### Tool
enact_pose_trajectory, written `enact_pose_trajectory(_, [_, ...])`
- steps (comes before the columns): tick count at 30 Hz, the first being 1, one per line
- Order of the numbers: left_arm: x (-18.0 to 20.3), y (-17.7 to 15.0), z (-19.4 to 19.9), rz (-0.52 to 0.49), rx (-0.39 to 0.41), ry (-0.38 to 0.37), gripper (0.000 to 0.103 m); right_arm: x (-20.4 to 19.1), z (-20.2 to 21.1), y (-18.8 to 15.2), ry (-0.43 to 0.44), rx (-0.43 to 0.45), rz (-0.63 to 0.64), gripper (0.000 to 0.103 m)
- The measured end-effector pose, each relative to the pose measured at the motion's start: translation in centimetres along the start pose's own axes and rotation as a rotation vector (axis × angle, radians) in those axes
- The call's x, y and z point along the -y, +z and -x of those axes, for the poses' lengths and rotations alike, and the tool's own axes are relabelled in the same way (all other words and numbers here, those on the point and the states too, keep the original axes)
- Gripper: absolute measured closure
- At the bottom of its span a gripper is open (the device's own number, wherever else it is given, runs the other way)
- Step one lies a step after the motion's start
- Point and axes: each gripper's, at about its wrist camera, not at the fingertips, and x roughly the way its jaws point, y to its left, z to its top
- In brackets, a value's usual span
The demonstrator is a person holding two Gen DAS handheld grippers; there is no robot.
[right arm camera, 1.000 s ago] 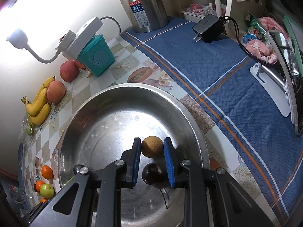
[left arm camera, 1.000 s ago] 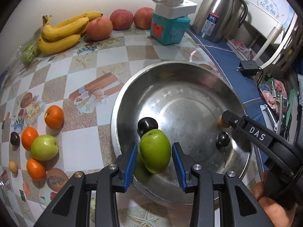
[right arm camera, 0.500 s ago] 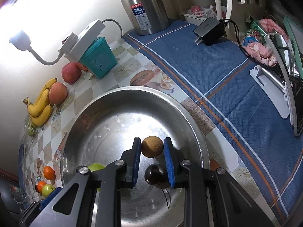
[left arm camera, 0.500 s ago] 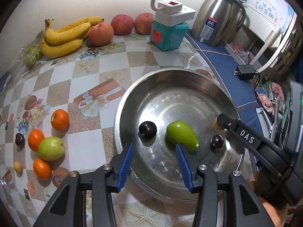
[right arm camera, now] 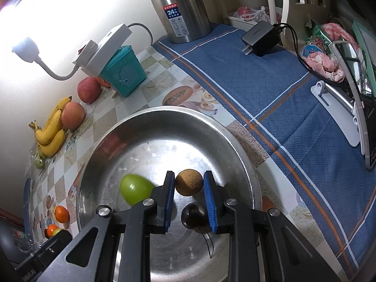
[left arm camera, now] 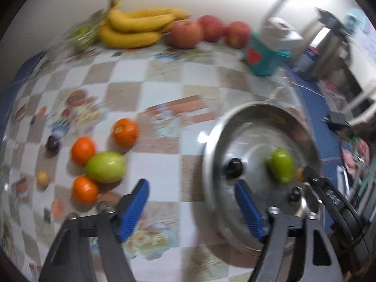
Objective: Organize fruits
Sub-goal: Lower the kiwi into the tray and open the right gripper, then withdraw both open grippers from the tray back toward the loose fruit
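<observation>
A steel bowl [left arm camera: 303, 127] [right arm camera: 235, 141] holds a green fruit [left arm camera: 282, 165] [right arm camera: 134, 189], two dark plums [left arm camera: 233, 166] [right arm camera: 193, 215] and a small brown fruit [right arm camera: 189, 182]. My left gripper [left arm camera: 191, 204] is open and empty, left of the bowl over the table. My right gripper [right arm camera: 189, 198] is open over the bowl, with the brown fruit and one plum loose between its fingers. On the table at the left lie a green apple [left arm camera: 105, 167], three oranges [left arm camera: 125, 132], a plum [left arm camera: 52, 143] and a small brown fruit [left arm camera: 42, 178].
Bananas [left arm camera: 134, 29] and three peaches [left arm camera: 185, 34] lie along the back wall. A teal box [right arm camera: 123, 74] with a white lamp base, a steel thermos [right arm camera: 179, 9], a black charger [right arm camera: 260, 38] and clutter stand on the blue cloth [right arm camera: 270, 89] at the right.
My left gripper let go of the green fruit into the bowl, then swung left towards the fruits on the table. The green fruit rolled across the bowl. My right gripper stayed in place.
</observation>
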Motion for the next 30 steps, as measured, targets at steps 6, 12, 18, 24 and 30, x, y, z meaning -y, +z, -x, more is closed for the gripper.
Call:
enact_pose_trajectory(6, [-1.6,-0.1,0.0,0.054,-0.015,0.038,0.002,-1.0,0.2,0.1,-0.010,0.004,0.046,0.070])
enact_pose_trajectory(12, [-3.0,0.0,0.5,0.116,-0.017,0.061,0.000,-1.6,0.5,0.2,-0.015,0.012,0.069,0.043])
enact_pose_trajectory(18, [-5.0,-0.2,0.1,0.189,-0.053,0.070,0.000,-2.5,0.9,0.0,-0.018,0.014,0.117,0.023])
enact_pose_trajectory(24, [-6.0,-0.2,0.2,0.225,-0.059,0.070,0.000,-3.6,1.1,-0.4,-0.029,-0.002,0.166,0.023])
enact_pose_trajectory(30, [-7.0,-0.2,0.3,0.250,-0.069,0.047,0.000,-4.5,1.2,-1.1,-0.039,-0.025,0.210,0.023])
